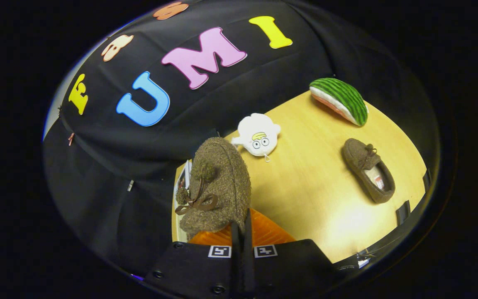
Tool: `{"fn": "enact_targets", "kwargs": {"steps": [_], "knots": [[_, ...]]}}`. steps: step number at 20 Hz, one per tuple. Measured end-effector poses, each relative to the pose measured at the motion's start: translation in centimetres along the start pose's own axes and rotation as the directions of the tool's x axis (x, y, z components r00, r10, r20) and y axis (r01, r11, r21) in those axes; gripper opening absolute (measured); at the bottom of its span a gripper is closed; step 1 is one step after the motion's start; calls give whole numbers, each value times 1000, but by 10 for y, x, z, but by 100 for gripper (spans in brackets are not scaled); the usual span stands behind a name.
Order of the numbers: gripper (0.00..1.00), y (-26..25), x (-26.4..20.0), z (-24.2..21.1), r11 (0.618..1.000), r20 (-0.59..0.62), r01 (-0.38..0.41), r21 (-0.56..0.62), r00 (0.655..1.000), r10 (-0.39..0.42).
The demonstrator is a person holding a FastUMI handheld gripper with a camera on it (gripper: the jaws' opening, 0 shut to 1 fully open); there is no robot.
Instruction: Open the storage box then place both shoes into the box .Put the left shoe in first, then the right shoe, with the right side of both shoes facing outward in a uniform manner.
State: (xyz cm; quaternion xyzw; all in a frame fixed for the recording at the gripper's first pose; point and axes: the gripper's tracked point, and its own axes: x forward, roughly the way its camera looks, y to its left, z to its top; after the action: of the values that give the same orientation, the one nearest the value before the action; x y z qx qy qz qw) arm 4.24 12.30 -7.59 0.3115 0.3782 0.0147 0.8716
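The table (313,182) is pale yellow wood. On it, the far slipper (367,170) is plain brown with a pale lining. The near slipper (218,187) is flecked brown with a darker brown bow, held pinched between the fingers (242,232). Behind it sits a white plush (259,135) with a yellow mark; farther off, a green-striped watermelon plush (340,100), white and pink beneath.

The gripper (242,232) holds a fuzzy brown slipper (218,187) by its rear edge, both fingers pinched close together on the fabric. The slipper's toe points away from the fingers, and a brown bow with pompoms sits on its upper. Partly hidden beneath it, a white storage box (182,182) shows at the table's (305,187) edge. Beyond, on the pale wooden table, a second brown slipper (367,169) lies well apart. A white plush toy (258,135) and a watermelon-slice plush (340,100) rest farther back.
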Motion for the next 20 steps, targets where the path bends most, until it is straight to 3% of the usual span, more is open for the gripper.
{"fn": "enact_targets", "kwargs": {"steps": [8,20], "knots": [[5,107,47,-44,993,-81,-122,-6,989,121],[6,115,126,-122,997,-217,-5,-82,976,-13]]}}
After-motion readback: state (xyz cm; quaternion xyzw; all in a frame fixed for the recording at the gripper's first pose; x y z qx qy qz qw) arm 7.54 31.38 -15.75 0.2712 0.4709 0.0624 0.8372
